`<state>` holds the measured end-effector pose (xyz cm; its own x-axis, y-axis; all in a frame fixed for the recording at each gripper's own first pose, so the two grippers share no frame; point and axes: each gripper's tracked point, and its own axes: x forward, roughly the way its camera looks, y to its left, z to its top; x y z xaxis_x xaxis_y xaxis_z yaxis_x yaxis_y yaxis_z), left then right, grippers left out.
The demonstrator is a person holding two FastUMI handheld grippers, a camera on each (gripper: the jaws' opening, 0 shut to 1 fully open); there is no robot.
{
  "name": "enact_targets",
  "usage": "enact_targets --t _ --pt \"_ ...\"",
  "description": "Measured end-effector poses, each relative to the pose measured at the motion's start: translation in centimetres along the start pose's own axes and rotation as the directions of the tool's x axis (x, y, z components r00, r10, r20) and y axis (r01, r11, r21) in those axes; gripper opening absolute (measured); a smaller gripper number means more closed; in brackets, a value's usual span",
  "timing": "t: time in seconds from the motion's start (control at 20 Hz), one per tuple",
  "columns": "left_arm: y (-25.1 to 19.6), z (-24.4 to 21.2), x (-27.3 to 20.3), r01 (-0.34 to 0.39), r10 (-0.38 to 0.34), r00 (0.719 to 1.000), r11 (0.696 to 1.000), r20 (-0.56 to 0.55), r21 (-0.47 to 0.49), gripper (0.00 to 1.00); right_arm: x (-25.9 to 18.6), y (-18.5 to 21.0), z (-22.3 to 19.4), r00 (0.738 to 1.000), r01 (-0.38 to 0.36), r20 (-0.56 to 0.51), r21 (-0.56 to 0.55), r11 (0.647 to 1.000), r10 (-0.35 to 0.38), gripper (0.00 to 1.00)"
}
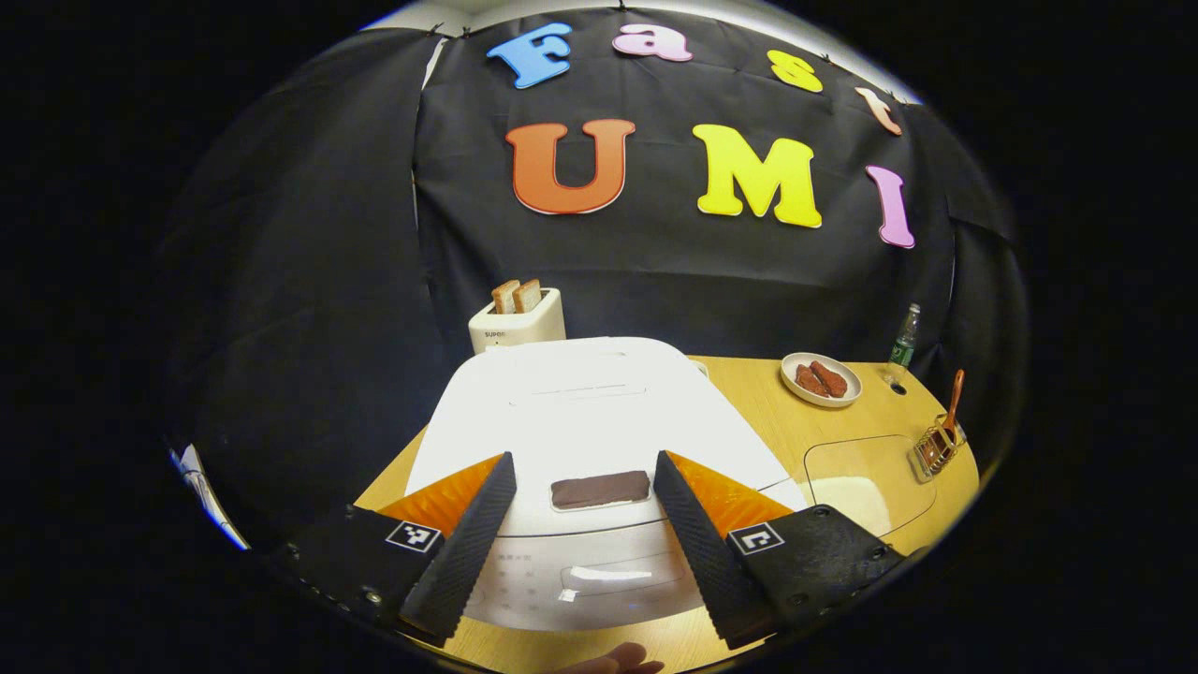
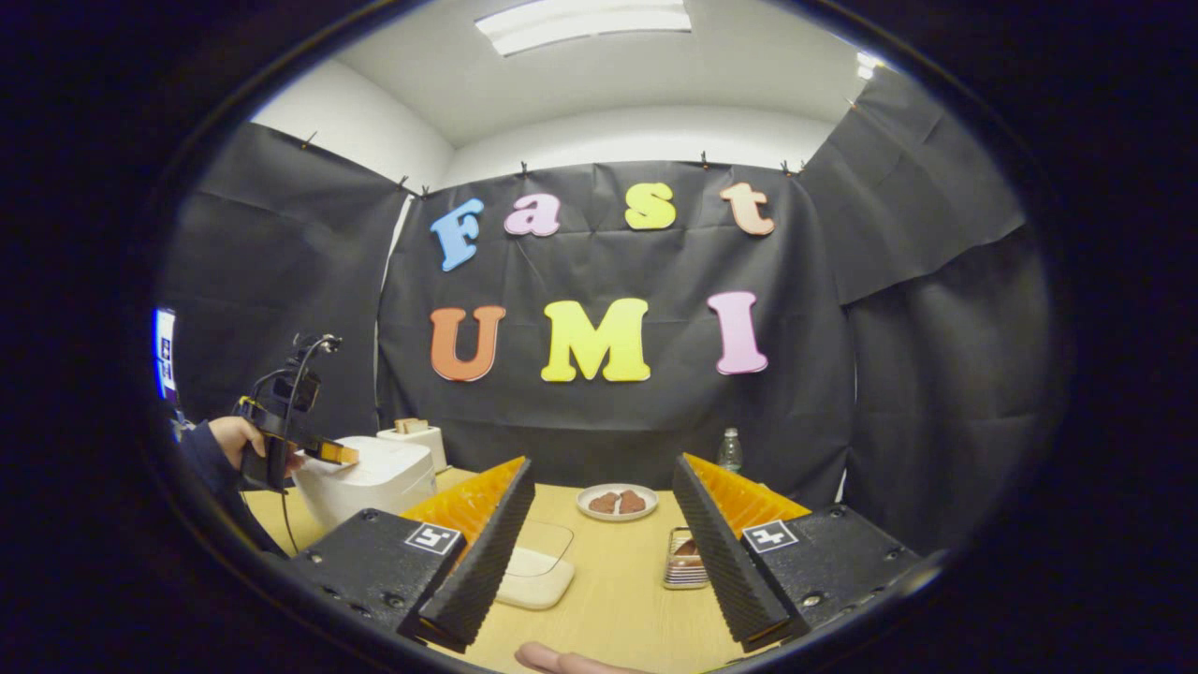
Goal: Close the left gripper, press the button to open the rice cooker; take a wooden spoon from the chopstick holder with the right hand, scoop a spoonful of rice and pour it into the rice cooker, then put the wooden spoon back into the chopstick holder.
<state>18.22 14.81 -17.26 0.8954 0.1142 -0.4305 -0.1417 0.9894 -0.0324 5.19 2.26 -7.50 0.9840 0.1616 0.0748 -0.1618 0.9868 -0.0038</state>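
Note:
The white rice cooker (image 1: pixel 599 402) stands right in front of my left gripper (image 1: pixel 584 457), its lid down. The dark lid button (image 1: pixel 600 490) lies between the open fingers, which hover just above the lid. At the far right a wire chopstick holder (image 1: pixel 936 447) holds the wooden spoon (image 1: pixel 954 398) upright. A clear lidded box of rice (image 1: pixel 866 477) sits beside the cooker. My right gripper (image 2: pixel 602 461) hangs open over the table with nothing in it. Below it are the rice box (image 2: pixel 535 566) and the chopstick holder (image 2: pixel 688 557), partly behind one finger. A hand holds the left gripper (image 2: pixel 332 454) over the cooker (image 2: pixel 370 477).
A toaster (image 1: pixel 517 318) with two bread slices stands behind the cooker. A plate of reddish-brown food (image 1: pixel 821 379) and a green bottle (image 1: pixel 903 337) sit at the back of the wooden table (image 1: pixel 749 393). A person's fingertip (image 2: pixel 562 660) shows at the bottom edge.

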Motion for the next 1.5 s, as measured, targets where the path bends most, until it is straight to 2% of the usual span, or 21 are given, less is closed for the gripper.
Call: enact_targets --t 0.2,0.3,0.45,0.55,0.8,0.95,1.1,1.4,1.5 --pt "0.0 0.0 0.4 -0.016 0.017 0.999 0.999 0.042 -0.029 0.97 0.5 0.5 0.4 1.0 -0.007 0.008 0.0 1.0 0.007 0.94" --pt "-0.1 0.1 0.7 -0.026 0.024 0.997 0.999 0.073 0.019 0.97 0.7 0.7 0.0 1.0 -0.015 -0.004 0.01 1.0 0.015 0.94" --pt "-0.1 0.2 0.9 -0.012 0.013 0.998 1.0 0.062 -0.019 0.97 1.2 0.4 -0.6 1.0 -0.005 -0.021 0.028 1.0 0.006 0.93" --pt "0.0 0.5 0.8 -0.03 0.032 0.996 0.999 0.077 -0.027 0.97 1.5 0.3 -1.1 0.999 -0.001 -0.038 0.036 0.999 0.003 0.94" --pt "-0.8 1.4 0.1 -0.056 0.055 0.991 0.998 0.126 0.008 0.93 1.9 -1.5 -1.2 0.998 0.04 -0.057 0.008 0.999 -0.04 0.94" --pt "-2.4 3.2 -1.6 -0.033 0.035 0.984 0.999 0.176 -0.017 0.92 2.0 -2.6 -1.8 0.995 0.066 -0.076 0.012 0.998 -0.065 0.94" --pt "-4.9 4.2 -3.7 0.023 -0.018 0.98 0.999 0.198 -0.027 0.94 2.5 -3.8 -1.4 0.991 0.096 -0.1 0.034 0.995 -0.092 0.94" --pt "-8.3 6.4 -9.2 0.052 -0.056 0.957 0.998 0.284 0.024 0.94 3.3 -4.7 0.1 0.988 0.115 -0.113 0.07 0.991 -0.106 0.94" --pt "-8.5 7.2 -11.1 0.039 -0.046 0.951 0.999 0.305 0.029 0.94 3.2 -4.7 0.7 0.99 0.112 -0.099 0.061 0.992 -0.106 0.94"
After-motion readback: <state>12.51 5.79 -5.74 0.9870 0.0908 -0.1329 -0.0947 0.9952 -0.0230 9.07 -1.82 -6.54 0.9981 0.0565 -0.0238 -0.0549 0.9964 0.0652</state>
